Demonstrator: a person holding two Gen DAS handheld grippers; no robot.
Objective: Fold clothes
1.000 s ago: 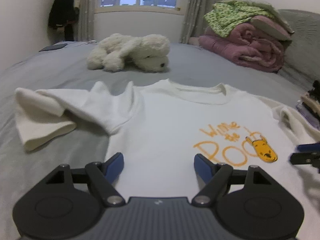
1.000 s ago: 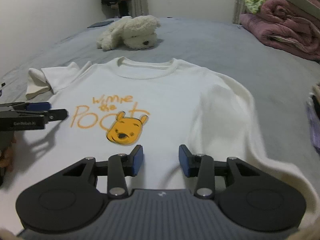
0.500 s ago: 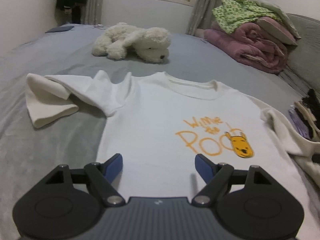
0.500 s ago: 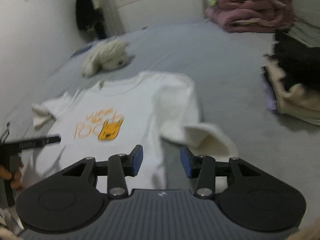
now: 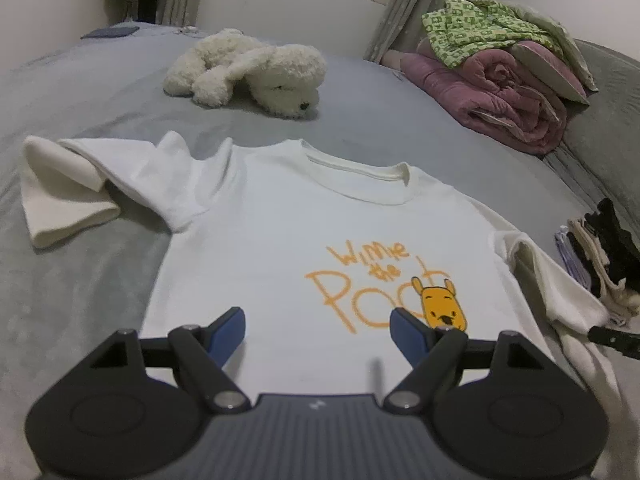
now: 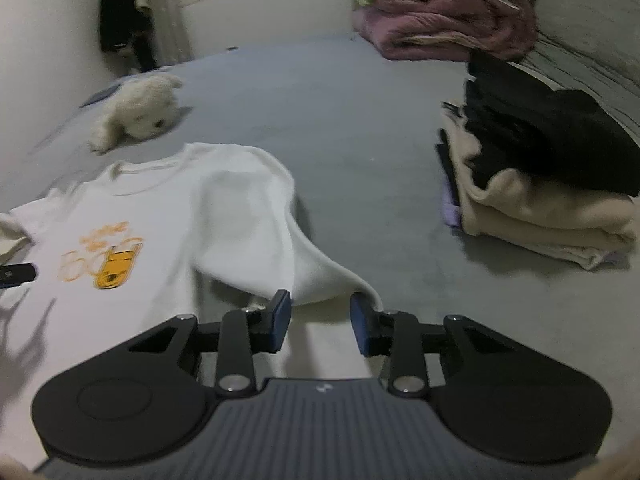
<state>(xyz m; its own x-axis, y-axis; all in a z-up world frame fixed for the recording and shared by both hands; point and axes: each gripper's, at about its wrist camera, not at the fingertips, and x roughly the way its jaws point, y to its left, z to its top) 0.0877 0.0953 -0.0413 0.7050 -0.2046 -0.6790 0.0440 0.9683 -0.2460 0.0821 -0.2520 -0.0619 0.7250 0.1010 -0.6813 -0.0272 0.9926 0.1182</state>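
Grey bed [image 5: 80,92]: shirt sleeve [image 6: 320,280] between closing right tongs [image 6: 318,322].

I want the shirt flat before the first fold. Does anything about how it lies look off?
Yes. The white T-shirt is not flat: its sleeve on the left of the left wrist view is bunched and doubled over, and the opposite sleeve is lifted into a peak at the closing right gripper.
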